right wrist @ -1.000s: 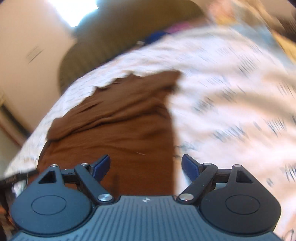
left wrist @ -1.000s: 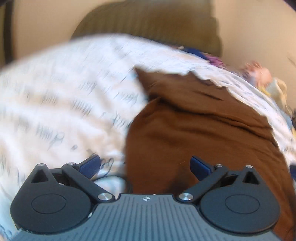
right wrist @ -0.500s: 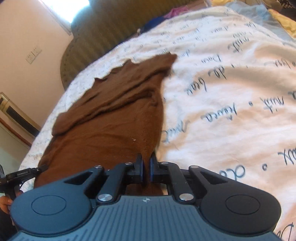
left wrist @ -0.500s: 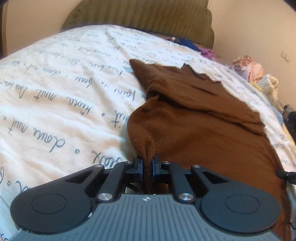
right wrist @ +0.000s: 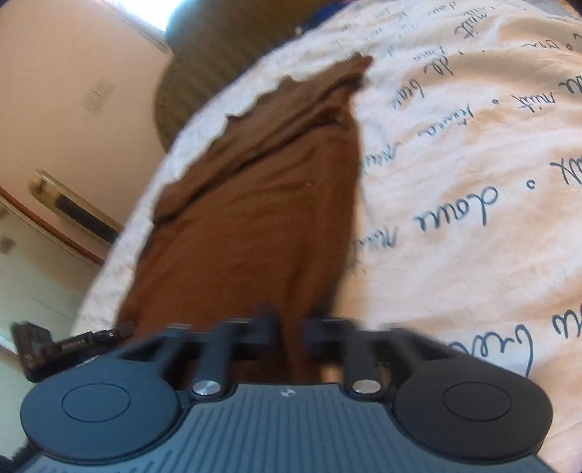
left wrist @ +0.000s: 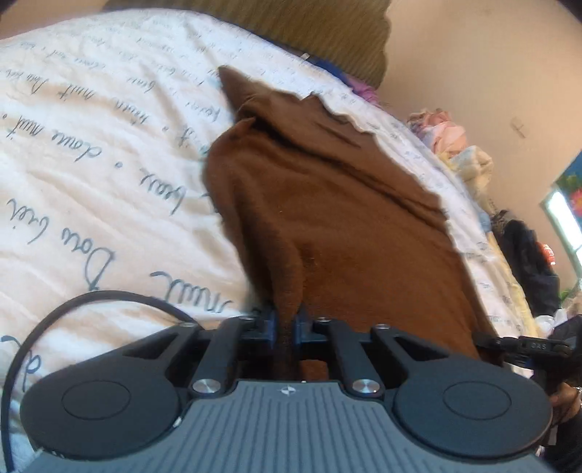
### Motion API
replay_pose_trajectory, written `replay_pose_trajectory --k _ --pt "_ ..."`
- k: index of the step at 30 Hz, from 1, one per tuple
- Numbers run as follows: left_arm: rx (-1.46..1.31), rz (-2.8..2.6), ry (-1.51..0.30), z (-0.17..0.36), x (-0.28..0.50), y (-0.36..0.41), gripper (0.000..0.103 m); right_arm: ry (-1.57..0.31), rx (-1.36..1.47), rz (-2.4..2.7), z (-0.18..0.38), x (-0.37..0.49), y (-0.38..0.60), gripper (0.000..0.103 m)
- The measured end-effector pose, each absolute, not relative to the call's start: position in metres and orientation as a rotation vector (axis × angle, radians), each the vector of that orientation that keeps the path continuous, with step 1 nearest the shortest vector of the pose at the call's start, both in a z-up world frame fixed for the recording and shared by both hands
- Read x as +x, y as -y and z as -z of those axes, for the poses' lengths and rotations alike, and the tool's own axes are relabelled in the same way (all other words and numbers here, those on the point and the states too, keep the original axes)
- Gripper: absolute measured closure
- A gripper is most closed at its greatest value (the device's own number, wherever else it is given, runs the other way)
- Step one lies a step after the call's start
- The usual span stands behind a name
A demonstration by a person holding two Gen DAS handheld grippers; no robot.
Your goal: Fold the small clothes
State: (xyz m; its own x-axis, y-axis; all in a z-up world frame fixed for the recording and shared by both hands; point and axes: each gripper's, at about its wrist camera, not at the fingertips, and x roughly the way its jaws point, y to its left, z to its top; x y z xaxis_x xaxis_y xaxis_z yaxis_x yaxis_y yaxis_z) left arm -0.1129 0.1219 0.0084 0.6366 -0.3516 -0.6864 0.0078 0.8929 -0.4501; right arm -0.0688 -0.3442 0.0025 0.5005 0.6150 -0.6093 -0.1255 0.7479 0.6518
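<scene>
I saw a bed covered by a white quilt printed with dark cursive writing (left wrist: 102, 174), backed by an olive-green ribbed upholstered headboard (left wrist: 327, 32). The plain beige walls (left wrist: 491, 54) carried a pale switch plate (right wrist: 98, 95). Loose pastel laundry (left wrist: 451, 138) was heaped at the bed's far edge. Daylight came through a bright window (right wrist: 160, 14), and another bright window (left wrist: 563, 222) glowed beside dark hanging clothes (left wrist: 527, 254).

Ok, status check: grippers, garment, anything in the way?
Left gripper and right gripper shut on brown garment. Near edge pinched, rest lying on bedsheet. Nothing blocking.
</scene>
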Motion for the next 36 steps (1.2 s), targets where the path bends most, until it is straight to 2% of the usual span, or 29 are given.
replay_pose_trajectory --k 5,8,9,11,12,19,22,24,27,31,32,34,35,36 --pt "-0.293 0.189 -0.857 -0.023 -0.122 -0.126 0.091 -0.932 0.536 -0.418 -0.007 -0.083 0.36 0.099" --pt "-0.304 0.178 -0.843 -0.016 -0.128 -0.123 0.084 -0.913 0.628 -0.445 0.006 -0.085 0.369 0.099" --pt "-0.332 0.2 -0.843 -0.017 -0.13 -0.124 0.077 -0.919 0.674 -0.451 0.009 -0.085 0.373 0.098" --pt "-0.429 0.273 -0.84 -0.021 -0.141 -0.13 0.019 -0.963 0.763 -0.479 0.012 -0.091 0.377 0.096" --pt "-0.473 0.298 -0.835 -0.022 -0.148 -0.133 0.001 -0.978 0.777 -0.499 0.012 -0.095 0.377 0.094" --pt "-0.633 0.405 -0.853 -0.009 -0.188 -0.134 0.004 -1.108 0.911 -0.666 0.03 -0.128 0.364 0.093" --pt "-0.813 0.503 -0.888 0.001 -0.186 -0.144 0.004 -1.102 0.975 -0.695 0.035 -0.132 0.36 0.091" --pt "-0.886 0.515 -0.897 0.005 -0.185 -0.152 0.006 -1.075 1.032 -0.719 0.036 -0.133 0.362 0.069" --pt "-0.989 0.511 -0.896 0.009 -0.183 -0.165 0.01 -1.037 1.089 -0.754 0.036 -0.133 0.364 0.052" --pt "-1.049 0.508 -0.869 0.012 -0.183 -0.168 0.012 -1.032 1.108 -0.752 0.035 -0.132 0.368 0.051" --pt "-1.045 0.51 -0.864 0.012 -0.184 -0.166 0.016 -1.033 1.112 -0.75 0.035 -0.131 0.369 0.051" --pt "-1.008 0.508 -0.867 0.01 -0.184 -0.161 0.042 -1.037 1.101 -0.726 0.036 -0.131 0.368 0.055" --pt "-0.955 0.494 -0.888 0.008 -0.183 -0.159 0.078 -1.037 1.07 -0.706 0.036 -0.135 0.37 0.069" --pt "-0.883 0.467 -0.915 0.006 -0.182 -0.156 0.098 -1.053 1.003 -0.662 0.034 -0.135 0.367 0.099"
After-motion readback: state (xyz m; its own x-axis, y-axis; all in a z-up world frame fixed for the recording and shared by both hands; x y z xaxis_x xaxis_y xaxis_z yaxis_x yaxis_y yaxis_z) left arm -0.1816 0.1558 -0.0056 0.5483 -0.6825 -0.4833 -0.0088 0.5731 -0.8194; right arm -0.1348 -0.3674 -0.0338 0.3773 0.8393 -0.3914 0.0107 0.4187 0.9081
